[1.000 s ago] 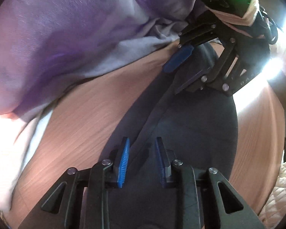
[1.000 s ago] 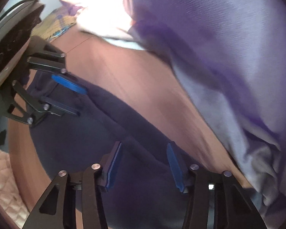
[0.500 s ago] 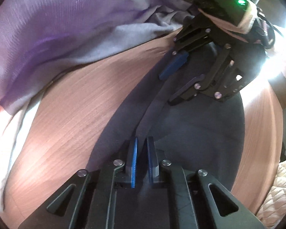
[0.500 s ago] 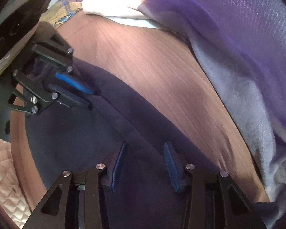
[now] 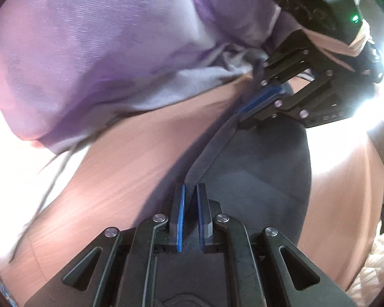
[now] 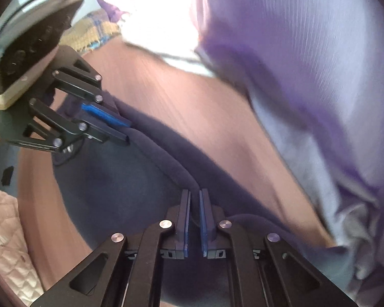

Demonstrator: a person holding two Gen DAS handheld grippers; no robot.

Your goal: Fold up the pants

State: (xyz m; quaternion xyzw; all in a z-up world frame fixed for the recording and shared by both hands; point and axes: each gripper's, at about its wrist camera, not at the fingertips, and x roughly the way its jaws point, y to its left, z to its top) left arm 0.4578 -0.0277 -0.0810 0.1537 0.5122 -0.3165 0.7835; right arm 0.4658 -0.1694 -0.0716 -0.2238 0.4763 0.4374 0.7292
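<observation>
Gripping the raised edge of the dark pants, the left gripper has its blue pads all but together, with a ridge of the fabric pinched between them. The right gripper is likewise nearly closed, and the same edge of the pants runs straight into the narrow gap between its pads, so it too has hold of the cloth.

In the left wrist view the right gripper appears at upper right, its blue pads clamped on the far end of that edge. In the right wrist view the left gripper appears at upper left, closed on the near end. The edge stretches as a lifted band between the two grippers.

The rest of the pants lies spread on a brown wooden table, on the side nearer a quilted cream cover. A heap of purple cloth sits on the table just beyond the pants, apart from the held edge. White fabric lies behind it, washed out by glare.
</observation>
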